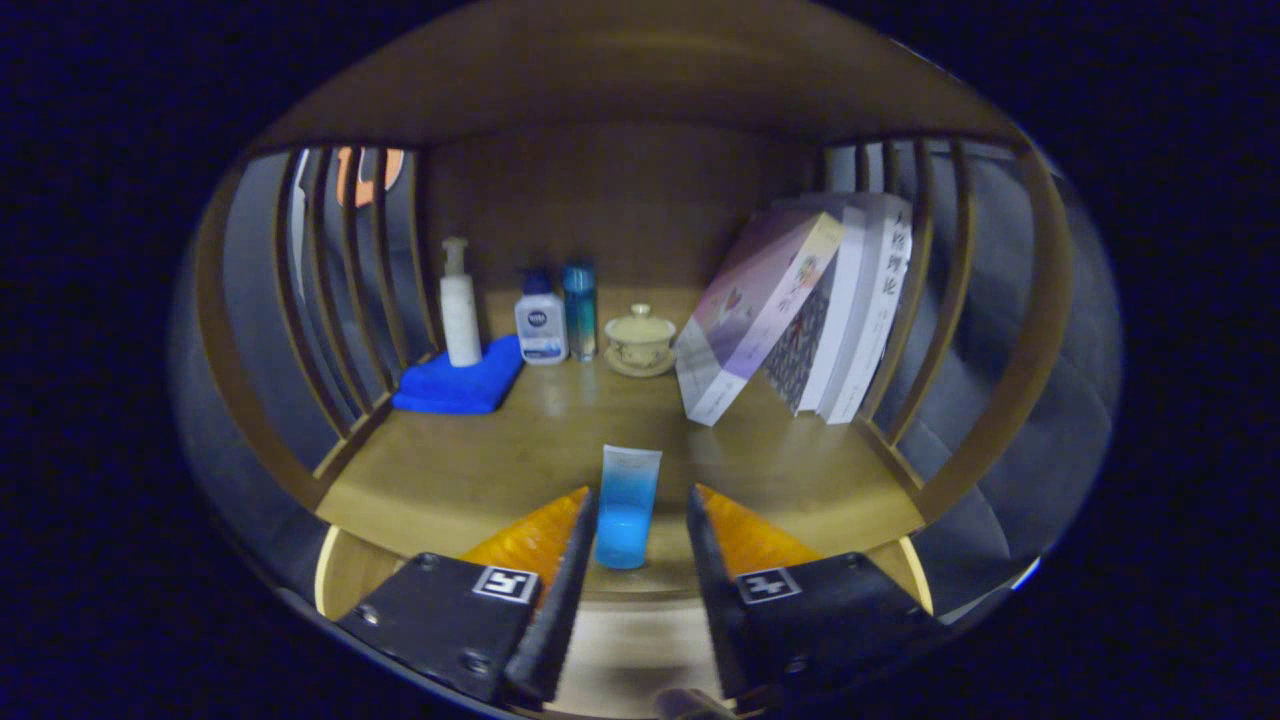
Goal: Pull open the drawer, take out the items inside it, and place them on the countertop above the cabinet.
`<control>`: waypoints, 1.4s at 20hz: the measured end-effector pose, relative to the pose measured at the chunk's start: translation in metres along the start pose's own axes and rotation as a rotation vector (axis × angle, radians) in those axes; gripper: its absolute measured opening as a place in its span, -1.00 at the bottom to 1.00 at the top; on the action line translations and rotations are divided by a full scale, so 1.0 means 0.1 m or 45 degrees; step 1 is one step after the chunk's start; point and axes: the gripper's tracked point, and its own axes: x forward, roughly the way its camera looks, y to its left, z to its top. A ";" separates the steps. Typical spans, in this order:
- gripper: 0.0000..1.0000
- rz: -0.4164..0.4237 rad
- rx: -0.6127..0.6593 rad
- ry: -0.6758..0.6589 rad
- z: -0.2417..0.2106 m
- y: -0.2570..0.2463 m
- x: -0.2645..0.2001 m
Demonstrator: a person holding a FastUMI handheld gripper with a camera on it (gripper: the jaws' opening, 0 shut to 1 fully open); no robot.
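On the far left of the wooden counter, a folded blue cloth is laid beside the slatted wooden side rail. A tall white pump bottle is stood on the far end of that cloth. Just to its right, a squat white bottle with a blue cap is seen, with a slim teal cylindrical bottle touching or just beside it. Further right, a small cream lidded ceramic cup on a saucer is set near the back panel. To the right again, a row of paperback books is leaned leftward, the other slatted rail being behind them.

Nearer, a translucent blue tube with a pale top is stood upright on the counter between the fingers of the hand-held gripper. The fingers are spread, with a gap visible on each side of the tube, so nothing is pinched.
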 end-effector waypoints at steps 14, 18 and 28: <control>0.99 0.041 -0.028 -0.354 0.13 -0.27 -1.25; 1.00 0.041 0.000 -0.464 0.10 -0.35 -1.52; 0.99 0.017 0.145 -0.713 -0.52 -0.65 -2.05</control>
